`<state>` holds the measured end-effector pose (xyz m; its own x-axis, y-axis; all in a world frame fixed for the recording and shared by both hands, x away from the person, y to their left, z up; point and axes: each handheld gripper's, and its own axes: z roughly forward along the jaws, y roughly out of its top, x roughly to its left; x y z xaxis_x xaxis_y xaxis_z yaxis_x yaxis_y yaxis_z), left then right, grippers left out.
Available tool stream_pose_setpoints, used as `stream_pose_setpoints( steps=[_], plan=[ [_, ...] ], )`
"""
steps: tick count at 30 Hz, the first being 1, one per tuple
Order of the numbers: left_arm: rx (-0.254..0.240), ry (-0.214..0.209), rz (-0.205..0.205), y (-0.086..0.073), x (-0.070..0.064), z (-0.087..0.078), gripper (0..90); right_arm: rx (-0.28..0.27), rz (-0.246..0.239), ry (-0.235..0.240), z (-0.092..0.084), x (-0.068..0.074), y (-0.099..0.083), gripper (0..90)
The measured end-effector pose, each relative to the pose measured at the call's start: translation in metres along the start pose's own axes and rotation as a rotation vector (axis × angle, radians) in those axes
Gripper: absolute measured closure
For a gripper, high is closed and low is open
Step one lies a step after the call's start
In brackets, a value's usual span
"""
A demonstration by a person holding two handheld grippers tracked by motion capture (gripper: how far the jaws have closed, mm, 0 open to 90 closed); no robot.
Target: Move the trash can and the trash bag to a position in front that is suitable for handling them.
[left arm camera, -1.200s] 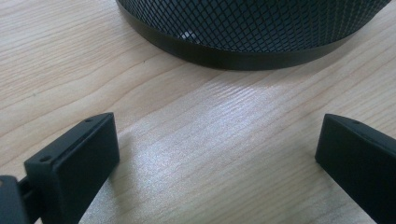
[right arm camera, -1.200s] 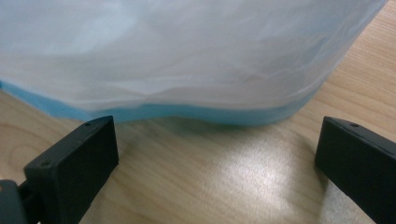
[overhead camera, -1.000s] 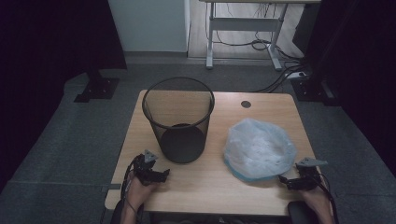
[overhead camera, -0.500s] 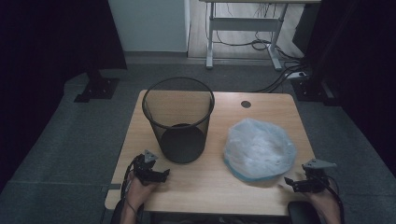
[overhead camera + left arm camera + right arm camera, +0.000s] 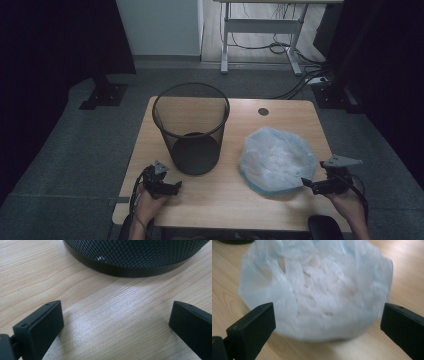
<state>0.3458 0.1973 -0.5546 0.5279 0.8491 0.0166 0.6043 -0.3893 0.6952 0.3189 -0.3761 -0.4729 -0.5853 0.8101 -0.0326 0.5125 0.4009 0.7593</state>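
no readable text, labels, brands, numbers or signs anywhere

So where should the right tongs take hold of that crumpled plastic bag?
Probably a raised fold on the near edge of the plastic bag, coming in low from the person's side. The bag lies as a wide, soft heap on the table, broader than the open right tongs, so pinching loose film looks likelier than spanning it.

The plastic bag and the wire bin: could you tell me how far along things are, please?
Nothing looks done: the mesh bin has no liner, and the plastic bag lies crumpled on the table. In hand: the right tool, open, faces the bag. The left tool waits open. Grasping remains.
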Motion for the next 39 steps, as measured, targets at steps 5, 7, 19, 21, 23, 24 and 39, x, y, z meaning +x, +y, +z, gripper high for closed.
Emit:
stream_pose_setpoints(
  steps=[5, 7, 19, 21, 23, 24, 39],
  plan=[
    [0.0, 0.0, 0.0, 0.0, 0.0, 0.0, 0.0, -0.013, -0.025, 0.02, 0.011, 0.002, 0.026, 0.0],
    [0.0, 0.0, 0.0, 0.0, 0.0, 0.0, 0.0, 0.004, -0.042, 0.014, 0.018, 0.002, 0.035, 0.0],
    [0.001, 0.0, 0.0, 0.0, 0.0, 0.0, 0.0, 0.033, -0.07, 0.05, 0.071, 0.011, 0.076, 0.0],
    [0.0, 0.001, 0.0, 0.0, 0.0, 0.0, 0.0, 0.039, -0.072, 0.055, 0.084, 0.011, 0.077, 0.0],
    [0.0, 0.001, 0.0, 0.0, 0.0, 0.0, 0.0, 0.053, -0.069, 0.058, 0.096, 0.011, 0.076, 0.0],
    [0.0, 0.0, 0.0, 0.0, 0.0, 0.0, 0.0, 0.065, -0.069, 0.059, 0.104, 0.01, 0.075, 0.0],
    [0.0, 0.002, 0.0, 0.0, 0.0, 0.0, 0.0, 0.218, -0.025, 0.037, 0.148, -0.004, 0.027, 0.0]
  ],
)
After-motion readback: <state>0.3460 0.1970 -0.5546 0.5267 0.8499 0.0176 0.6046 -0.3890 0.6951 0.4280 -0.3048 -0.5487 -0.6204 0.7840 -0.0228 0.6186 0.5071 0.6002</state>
